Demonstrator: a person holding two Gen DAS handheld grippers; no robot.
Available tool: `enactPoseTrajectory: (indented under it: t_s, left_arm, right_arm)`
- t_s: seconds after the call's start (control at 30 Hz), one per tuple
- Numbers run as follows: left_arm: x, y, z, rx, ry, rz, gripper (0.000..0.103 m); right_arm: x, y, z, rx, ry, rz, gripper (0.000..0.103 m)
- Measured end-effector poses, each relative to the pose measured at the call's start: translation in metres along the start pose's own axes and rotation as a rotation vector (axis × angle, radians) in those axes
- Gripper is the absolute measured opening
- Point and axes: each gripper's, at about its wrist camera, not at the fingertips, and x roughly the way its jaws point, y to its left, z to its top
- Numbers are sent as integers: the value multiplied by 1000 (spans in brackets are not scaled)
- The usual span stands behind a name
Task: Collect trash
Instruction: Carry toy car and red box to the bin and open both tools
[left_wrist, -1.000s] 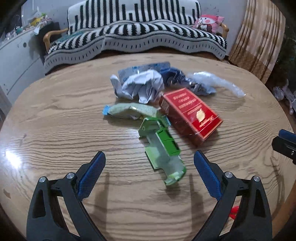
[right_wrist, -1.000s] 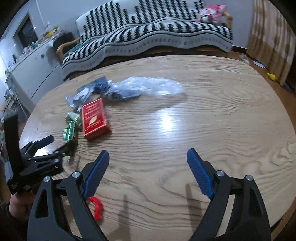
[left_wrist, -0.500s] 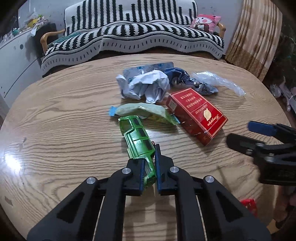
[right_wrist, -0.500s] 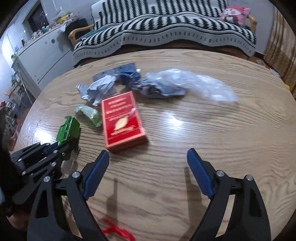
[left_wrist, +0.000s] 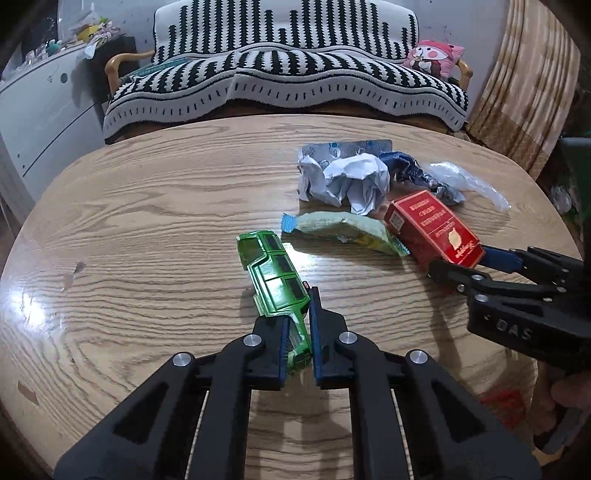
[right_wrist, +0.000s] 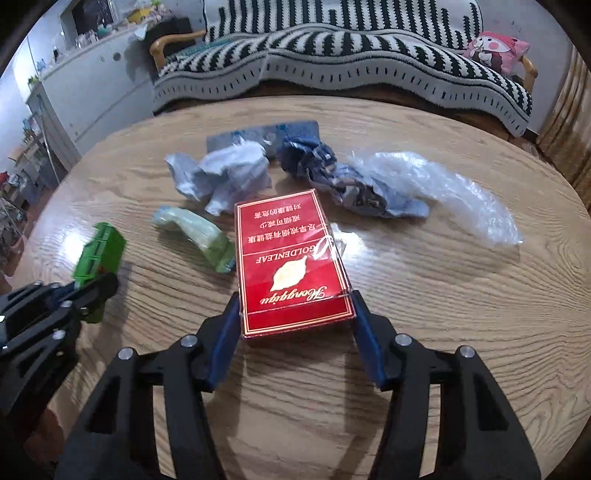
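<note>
Right now the red cigarette box (right_wrist: 291, 266) lies flat on the tabletop (right_wrist: 461, 332) with its long axis running from 12 to 6 o'clock in the right wrist view, its near short end set between the blue pads of the right gripper (right_wrist: 295, 325). Those jaws have just been closing on it and stand about half open, the pads at or just beside the box's long sides; I cannot tell whether they press yet. So that gripper is square to the box, and a grasp would turn on squeezing across the short width.

At 9 o'clock from the box, the left gripper (left_wrist: 297, 347) is clamped nearly closed on the tail of a green plastic piece (left_wrist: 275, 280) pointing toward 11 o'clock. Further out lie a pale green wrapper (left_wrist: 347, 230), crumpled white paper (left_wrist: 351, 181), a crumpled blue wrapper (right_wrist: 314, 162) and clear plastic film (right_wrist: 454, 195), all untouched.
</note>
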Motion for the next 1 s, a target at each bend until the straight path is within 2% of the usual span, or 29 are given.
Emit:
enactPoseTrajectory:
  t_s: [0.23,0.43,0.67,1.0]
  left_arm:
    - [-10,-25,8,8,-18,-30,9]
    - [-17,-73,10,47,-27,-70,9]
    - [-25,-167,8,133,-29,-159,9]
    - [-44,-344,-28,304,-30,-378,9]
  right_arm:
    - [-34,-21,-10,10,-46,-22,56]
    - [-81,-78,-37,75,-83,-90,56]
    - [-140,-164,-90,184,-113,-190,56]
    - [-221,-290,-191,382,-142,-330,56]
